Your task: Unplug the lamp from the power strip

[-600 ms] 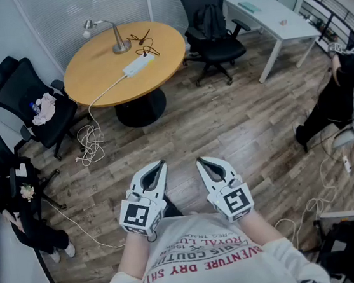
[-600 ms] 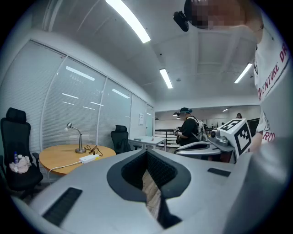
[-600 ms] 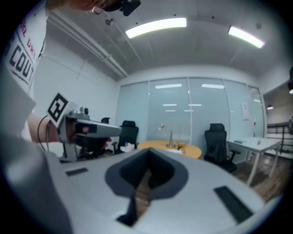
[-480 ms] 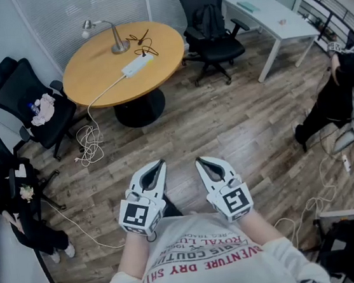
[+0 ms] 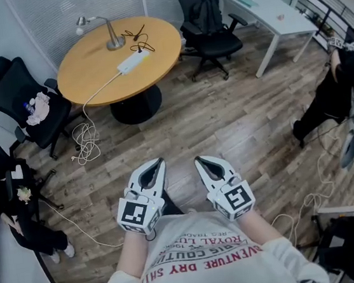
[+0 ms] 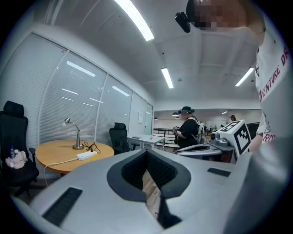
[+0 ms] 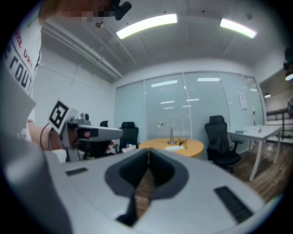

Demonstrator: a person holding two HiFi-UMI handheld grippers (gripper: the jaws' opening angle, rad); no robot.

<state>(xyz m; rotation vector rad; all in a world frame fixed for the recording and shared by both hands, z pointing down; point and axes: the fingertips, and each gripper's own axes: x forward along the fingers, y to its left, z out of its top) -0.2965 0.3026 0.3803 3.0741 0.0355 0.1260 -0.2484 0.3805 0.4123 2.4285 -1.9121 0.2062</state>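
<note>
**Ann:** Both tools are held low by the person's waist; the left gripper [image 5: 159,165] is clenched tip to tip on nothing, and the right gripper [image 5: 200,161] is closed and empty too. Each gripper's own view shows only bare floor through the hollow behind the tips.

**Bo:** So where's the target?

**Ann:** Far off, at about eleven o'clock from the pair; the lamp [image 5: 110,34] stands on the far side of the round table [image 5: 89,78], and the power strip [image 5: 132,62] lies nearer the middle, at about five o'clock from the lamp's base.

**Bo:** How does the strip lie?

**Ann:** Its long axis runs from eight o'clock to two o'clock in the head view; the white cable [image 5: 97,91] leaves the eight o'clock end and drops off the table edge. The black cord [image 5: 141,44] tangles at the two o'clock end (that's where I'd judge the lamp's plug sits, though it's too small to make out).

**Bo:** Which hand gets there first?

**Ann:** The table sits left of the body line, so the left gripper is slightly nearer; both are well apart from it. My read is that the approach comes first, with the pull made square to the strip's face while the other tool pins the strip down.
</note>
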